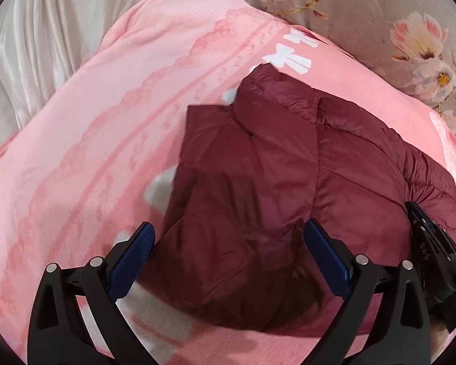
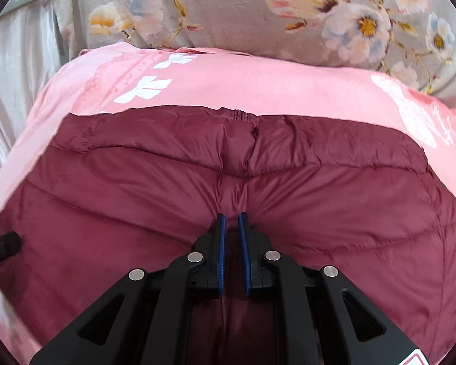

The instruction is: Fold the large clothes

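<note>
A maroon quilted puffer jacket (image 1: 258,182) lies folded on a pink blanket (image 1: 91,152). My left gripper (image 1: 228,234) is open wide just above the jacket's near edge, holding nothing. My right gripper (image 2: 231,222) is nearly shut, its blue pads pinching a fold of the jacket (image 2: 167,188) at its middle. The jacket's zipper end (image 2: 237,115) shows at its far edge. The right gripper also shows in the left wrist view (image 1: 431,243) at the jacket's right side.
The pink blanket (image 2: 258,85) with white bow prints covers the bed. A grey floral quilt (image 2: 258,15) lies beyond it. White satin fabric (image 1: 45,45) lies at the far left.
</note>
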{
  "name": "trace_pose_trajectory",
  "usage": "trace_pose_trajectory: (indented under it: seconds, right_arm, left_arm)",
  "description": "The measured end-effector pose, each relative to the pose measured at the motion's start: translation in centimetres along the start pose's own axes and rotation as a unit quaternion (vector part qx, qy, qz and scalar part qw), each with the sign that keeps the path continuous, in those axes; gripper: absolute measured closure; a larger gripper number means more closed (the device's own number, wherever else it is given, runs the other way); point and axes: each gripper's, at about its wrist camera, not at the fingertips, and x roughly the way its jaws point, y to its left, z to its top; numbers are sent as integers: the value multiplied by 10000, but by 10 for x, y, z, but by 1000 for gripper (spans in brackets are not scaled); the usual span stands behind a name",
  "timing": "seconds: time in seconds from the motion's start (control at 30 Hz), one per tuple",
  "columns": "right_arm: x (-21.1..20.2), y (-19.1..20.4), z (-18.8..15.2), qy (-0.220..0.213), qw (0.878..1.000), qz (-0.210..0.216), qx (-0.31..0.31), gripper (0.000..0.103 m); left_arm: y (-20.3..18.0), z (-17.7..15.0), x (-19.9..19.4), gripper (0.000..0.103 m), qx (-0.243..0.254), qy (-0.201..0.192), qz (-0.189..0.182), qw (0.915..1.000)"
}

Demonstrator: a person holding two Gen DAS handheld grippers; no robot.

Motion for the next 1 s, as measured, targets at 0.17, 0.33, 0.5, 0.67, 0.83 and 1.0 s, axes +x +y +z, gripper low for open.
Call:
trace_pose_trajectory:
  seconds: [0.17,0.33,0.5,0.67,0.83,1.0]
  right_arm:
    - [-38,-11,-27,158,9990,372,166,91]
    - [-47,-7,-45,279,9991,323,21,91]
    - [-40,3,-54,157,9993,141,-306,91]
    - [-48,-12,-48,362,9981,479,132,91]
    - [-85,-28,-58,520,9931,937,477,91]
    - [-78,-18,-77,783,9896,1160,334,91]
  left_arm:
    - [44,-7,4,7,-654,228,-348,9970]
    - [69,-15,14,6,-1274,371,-850,9875]
    - [53,-11,18,6,-1214,393,-1200,9845]
    - [38,-8,14,70,-1096,536,-1616,9793]
    - [36,0,-22,88,-908,145,-2010,9753]
    - [25,6,-66,89,-597,-279,-2171,9739]
